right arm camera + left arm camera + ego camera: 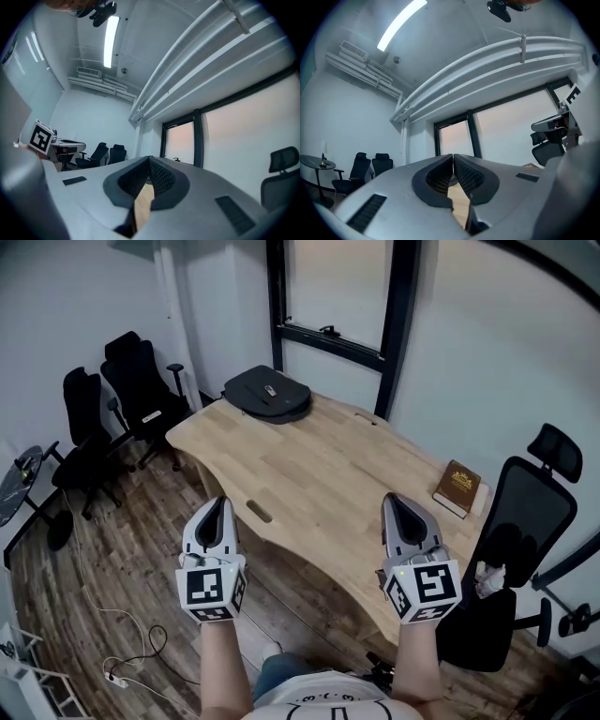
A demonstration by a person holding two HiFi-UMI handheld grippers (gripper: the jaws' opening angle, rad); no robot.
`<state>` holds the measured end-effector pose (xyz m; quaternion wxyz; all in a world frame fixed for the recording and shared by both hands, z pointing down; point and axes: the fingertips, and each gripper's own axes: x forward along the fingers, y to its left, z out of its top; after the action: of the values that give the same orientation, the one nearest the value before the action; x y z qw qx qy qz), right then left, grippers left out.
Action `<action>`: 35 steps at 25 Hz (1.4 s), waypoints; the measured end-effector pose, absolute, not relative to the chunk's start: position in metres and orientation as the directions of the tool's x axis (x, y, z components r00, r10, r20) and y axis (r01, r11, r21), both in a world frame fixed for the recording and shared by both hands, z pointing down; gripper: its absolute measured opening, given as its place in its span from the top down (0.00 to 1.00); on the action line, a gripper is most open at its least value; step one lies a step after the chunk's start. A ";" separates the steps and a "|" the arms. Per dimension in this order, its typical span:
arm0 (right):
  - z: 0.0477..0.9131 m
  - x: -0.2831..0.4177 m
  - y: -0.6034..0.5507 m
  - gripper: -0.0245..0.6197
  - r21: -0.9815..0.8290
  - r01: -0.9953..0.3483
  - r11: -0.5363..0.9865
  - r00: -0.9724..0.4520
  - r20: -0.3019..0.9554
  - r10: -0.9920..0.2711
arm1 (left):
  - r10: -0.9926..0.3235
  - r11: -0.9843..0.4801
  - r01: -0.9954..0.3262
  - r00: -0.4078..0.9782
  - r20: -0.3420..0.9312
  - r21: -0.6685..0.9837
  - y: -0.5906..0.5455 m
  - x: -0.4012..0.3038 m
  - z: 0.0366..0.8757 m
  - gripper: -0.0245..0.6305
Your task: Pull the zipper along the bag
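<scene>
We keep jaws of left gripper (217,505) and right gripper (397,502) closed, empty, near table (328,474) edge. Bag (268,394) at far end, well apart, long axis left-right; left gripper nearer.

1. A light wooden table (319,474) with a wavy near edge carries two things.
2. A dark bag (268,393) lies flat at its far end.
3. A brown book (457,487) lies near its right edge, well apart from the dark bag.
</scene>
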<state>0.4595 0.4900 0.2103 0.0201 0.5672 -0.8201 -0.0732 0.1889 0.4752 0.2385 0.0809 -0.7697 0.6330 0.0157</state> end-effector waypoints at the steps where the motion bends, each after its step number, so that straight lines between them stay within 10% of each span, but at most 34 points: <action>1: 0.212 0.445 0.481 0.88 0.132 -0.928 0.347 -0.356 -0.047 -0.933 | -0.972 -0.186 -0.977 0.199 -0.125 -0.107 0.467 0.174 0.239 0.93; 12: 0.218 0.261 0.402 0.88 0.138 -0.896 0.422 -0.431 -0.039 -0.901 | -0.980 -0.162 -0.980 0.173 -0.098 -0.115 0.402 0.015 0.246 0.93; 35: 0.287 0.097 0.151 0.88 0.088 -0.862 0.499 -0.496 0.059 -0.866 | -0.979 -0.201 -0.976 0.202 0.001 -0.085 0.187 -0.103 0.311 0.93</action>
<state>0.0965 0.1509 0.2867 0.0474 0.4997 -0.8646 -0.0233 -0.1028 0.1872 0.3111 0.0325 -0.7745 0.6311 -0.0274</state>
